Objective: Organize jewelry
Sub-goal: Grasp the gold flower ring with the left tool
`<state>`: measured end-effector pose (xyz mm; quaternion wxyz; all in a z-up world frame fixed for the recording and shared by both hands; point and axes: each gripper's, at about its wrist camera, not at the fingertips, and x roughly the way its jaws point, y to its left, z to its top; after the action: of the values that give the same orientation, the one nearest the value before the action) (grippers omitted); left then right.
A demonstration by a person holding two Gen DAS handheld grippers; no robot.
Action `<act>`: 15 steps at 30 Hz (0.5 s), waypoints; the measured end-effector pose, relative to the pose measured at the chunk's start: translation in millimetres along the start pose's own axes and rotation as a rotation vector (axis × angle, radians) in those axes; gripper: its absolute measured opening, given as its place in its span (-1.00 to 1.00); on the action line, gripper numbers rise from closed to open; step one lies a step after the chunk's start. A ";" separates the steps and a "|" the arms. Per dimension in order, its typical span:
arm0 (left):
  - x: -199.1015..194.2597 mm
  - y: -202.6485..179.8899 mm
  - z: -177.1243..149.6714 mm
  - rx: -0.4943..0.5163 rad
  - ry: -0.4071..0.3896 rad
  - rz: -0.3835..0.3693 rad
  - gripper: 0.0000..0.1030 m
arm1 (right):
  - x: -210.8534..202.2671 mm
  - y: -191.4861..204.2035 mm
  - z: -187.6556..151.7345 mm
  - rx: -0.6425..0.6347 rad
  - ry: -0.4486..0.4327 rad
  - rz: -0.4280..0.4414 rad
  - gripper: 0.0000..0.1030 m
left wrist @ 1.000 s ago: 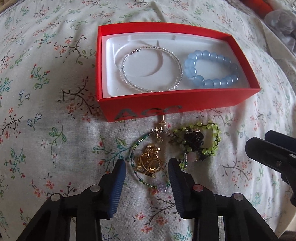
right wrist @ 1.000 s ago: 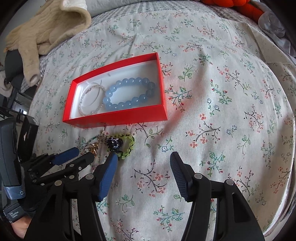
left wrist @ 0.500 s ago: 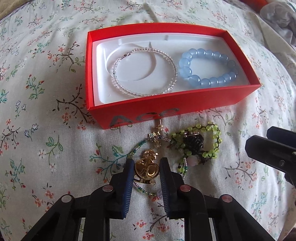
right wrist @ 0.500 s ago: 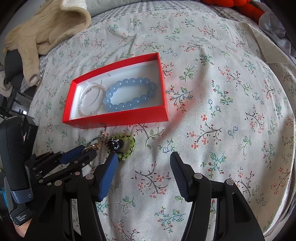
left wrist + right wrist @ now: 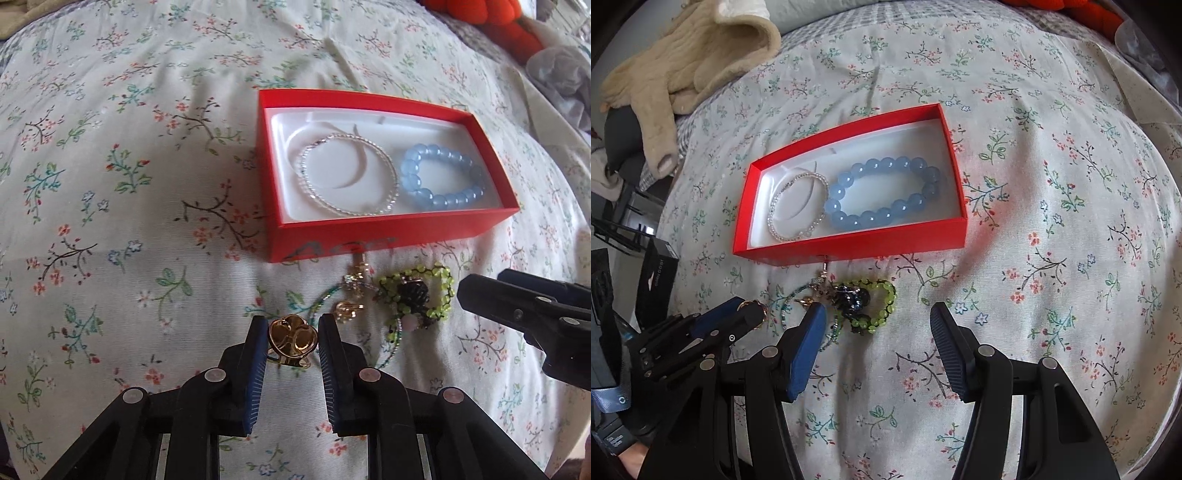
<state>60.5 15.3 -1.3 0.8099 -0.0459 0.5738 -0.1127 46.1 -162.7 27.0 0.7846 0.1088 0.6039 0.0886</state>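
My left gripper (image 5: pixel 293 326) is shut on a gold ornament (image 5: pixel 292 340) and holds it a little above the floral bedspread. It also shows at the lower left of the right wrist view (image 5: pixel 746 310). A red box (image 5: pixel 388 229) with a white lining holds a clear bead bracelet (image 5: pixel 349 179) and a blue bead bracelet (image 5: pixel 441 177). In front of the box lie a green bead bracelet with a black charm (image 5: pixel 417 295), a small gold charm (image 5: pixel 347 309) and a thin green bead string. My right gripper (image 5: pixel 879 317) is open and empty, just right of that pile.
The floral bedspread (image 5: pixel 1052 221) covers the whole bed. A beige knitted garment (image 5: pixel 676 66) lies at the far left corner. Orange fabric (image 5: pixel 491 18) and grey cloth (image 5: pixel 561 74) lie at the far right. Dark furniture (image 5: pixel 628 258) stands beyond the bed's left edge.
My left gripper closed on the gold ornament, then lifted it and drew it back to the left, away from the pile. The right gripper stayed open and barely moved.
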 end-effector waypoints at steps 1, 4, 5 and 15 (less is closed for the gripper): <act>-1.0 1.6 -1.5 -0.003 -0.001 0.002 -0.58 | 1.5 3.3 0.6 -0.005 -0.001 0.012 -0.02; -1.3 7.5 -2.0 -0.007 0.001 0.003 -0.58 | 9.2 15.2 2.0 -0.034 0.013 0.016 -0.32; 0.4 6.8 -0.8 -0.007 0.001 0.005 -0.58 | 11.9 18.8 2.3 -0.046 0.017 0.008 -0.38; 2.8 14.1 -1.1 -0.010 0.010 0.003 -0.57 | 37.8 37.2 4.9 -0.120 0.052 -0.060 -0.65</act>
<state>62.2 28.4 -7.1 0.8070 -0.0485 0.5784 -0.1086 60.2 -117.0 3.4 0.7762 0.0410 0.6206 0.1039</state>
